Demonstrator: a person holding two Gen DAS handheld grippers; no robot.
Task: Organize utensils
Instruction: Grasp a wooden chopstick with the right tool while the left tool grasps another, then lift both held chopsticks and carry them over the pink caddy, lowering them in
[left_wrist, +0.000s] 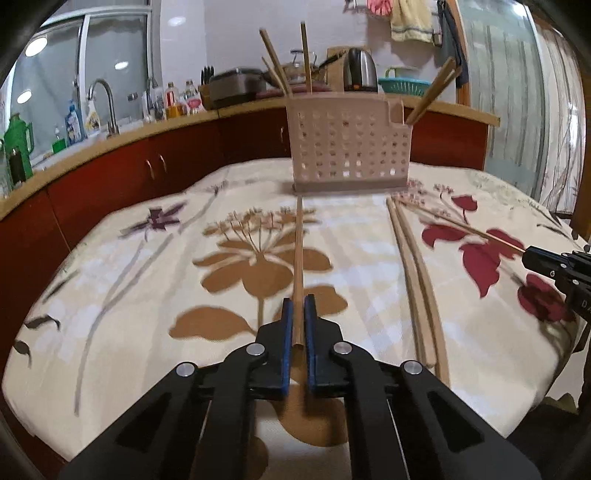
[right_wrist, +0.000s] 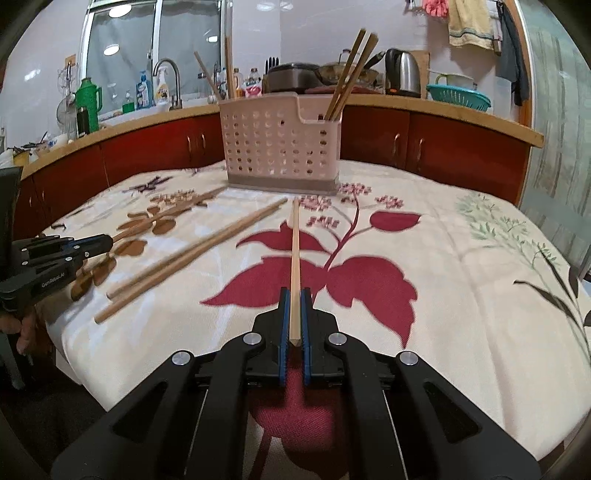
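A beige perforated utensil holder (left_wrist: 350, 147) (right_wrist: 280, 146) stands at the far side of the table and has several chopsticks standing in it. My left gripper (left_wrist: 298, 306) is shut on one wooden chopstick (left_wrist: 298, 258) that points toward the holder. My right gripper (right_wrist: 294, 295) is shut on another chopstick (right_wrist: 294, 251) that also points at the holder. Two loose chopsticks (left_wrist: 415, 273) (right_wrist: 195, 254) lie on the flowered tablecloth between the grippers. The right gripper shows at the right edge of the left wrist view (left_wrist: 528, 254). The left gripper shows at the left of the right wrist view (right_wrist: 107, 242).
The table wears a floral cloth (left_wrist: 147, 280) (right_wrist: 461, 280). Behind it runs a red-cabinet counter (left_wrist: 129, 173) with a sink tap (right_wrist: 168, 79), bottles, a kettle (right_wrist: 402, 74) and a teal colander (right_wrist: 460, 96). A glass door (left_wrist: 517, 92) stands at the right.
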